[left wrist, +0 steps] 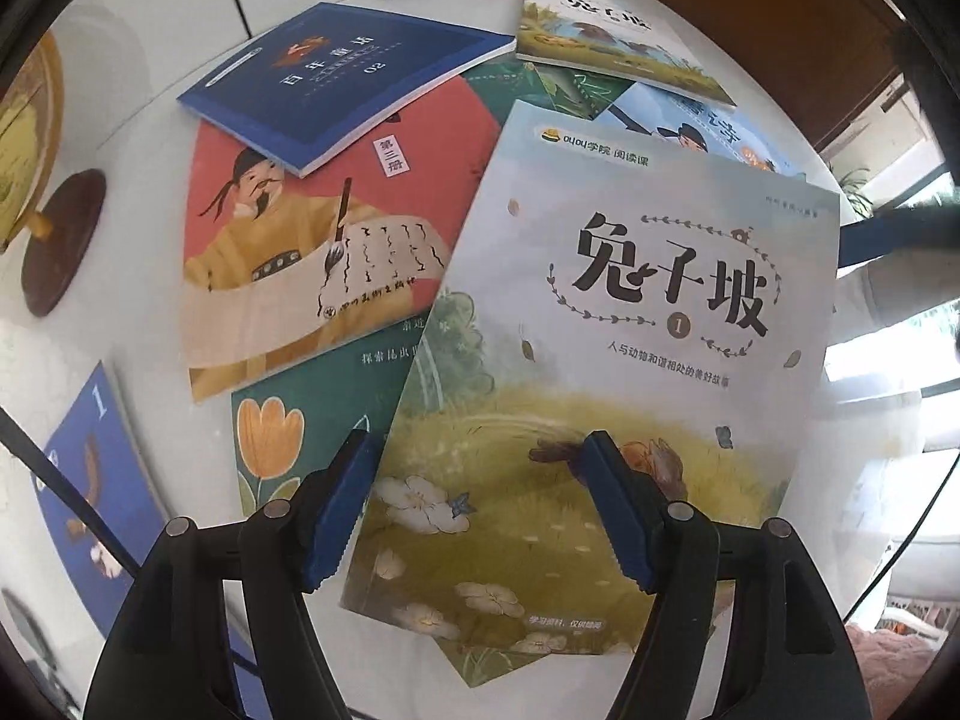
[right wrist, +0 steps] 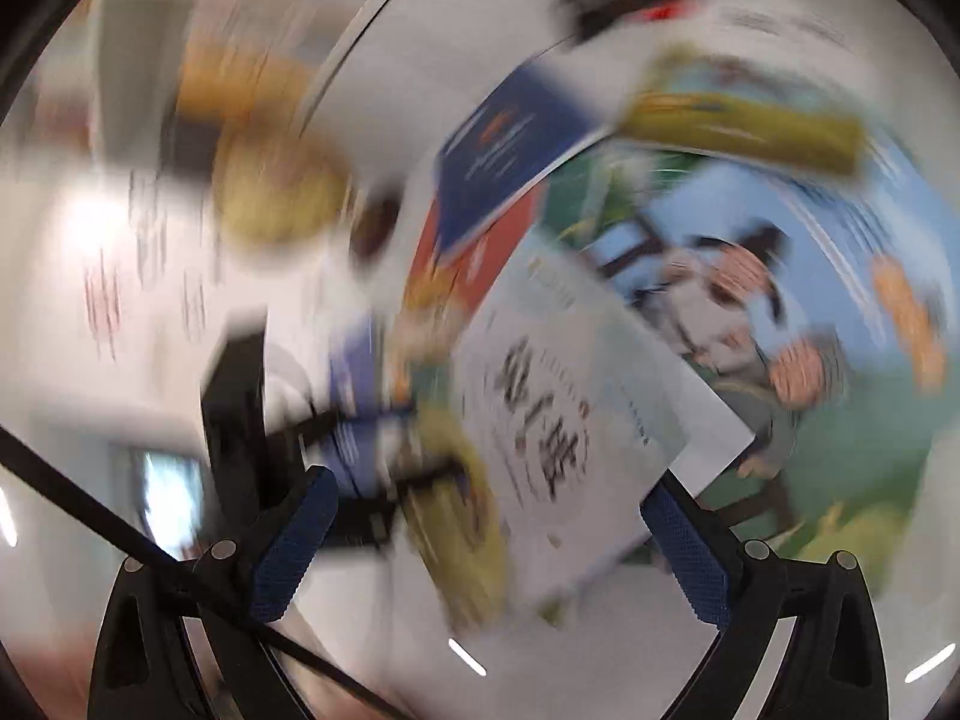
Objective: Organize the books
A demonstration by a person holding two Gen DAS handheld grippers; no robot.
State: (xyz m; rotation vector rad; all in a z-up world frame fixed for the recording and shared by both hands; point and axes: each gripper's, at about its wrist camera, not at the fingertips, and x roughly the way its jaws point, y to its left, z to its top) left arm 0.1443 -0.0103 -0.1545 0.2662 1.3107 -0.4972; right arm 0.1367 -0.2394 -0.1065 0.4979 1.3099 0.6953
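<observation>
While tilted downward, the left hand-held gripper (left wrist: 480,501) straddles the rabbit book (left wrist: 630,312).

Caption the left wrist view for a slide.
Open left gripper hovers over the rabbit book topping overlapping books on a white table, beside a globe.

Left gripper (left wrist: 477,516) — black frame, blue ribbed pads (left wrist: 618,516).
</observation>
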